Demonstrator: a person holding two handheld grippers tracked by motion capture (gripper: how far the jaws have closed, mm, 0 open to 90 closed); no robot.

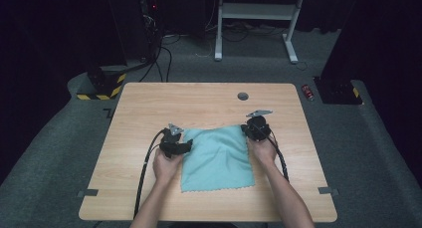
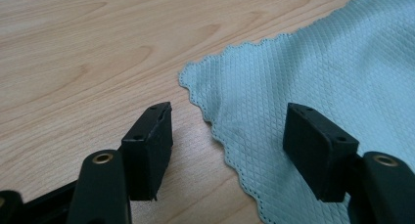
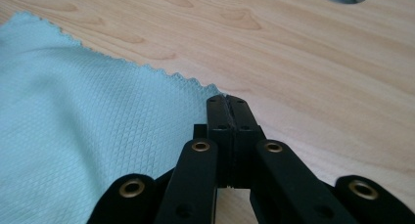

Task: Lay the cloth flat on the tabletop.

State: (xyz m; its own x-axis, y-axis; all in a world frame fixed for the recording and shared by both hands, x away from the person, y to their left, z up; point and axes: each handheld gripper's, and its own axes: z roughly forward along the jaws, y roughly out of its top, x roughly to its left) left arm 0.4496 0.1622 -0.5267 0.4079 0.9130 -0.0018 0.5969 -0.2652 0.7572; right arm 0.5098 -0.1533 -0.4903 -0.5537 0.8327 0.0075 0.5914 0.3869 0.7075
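Cloth: the teal cloth lies flat on the tabletop, between my two hands.
Left claw: my left claw is open, one jaw on bare wood, the other over the cloth's far left corner.
Right claw: my right claw is closed, pinching the cloth's far right corner.

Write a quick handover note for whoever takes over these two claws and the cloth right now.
Right claw: shut at the far right corner of the teal cloth; whether it pinches the corner is hidden by the jaws.
Left claw: open, jaws straddling the cloth's far left corner, not yet gripping.
Cloth lies spread flat on the wooden table, slightly rumpled.
Done: right corner reached, left claw lined up.
Left, probably: close the left claw on its corner, then lift or fold the cloth.
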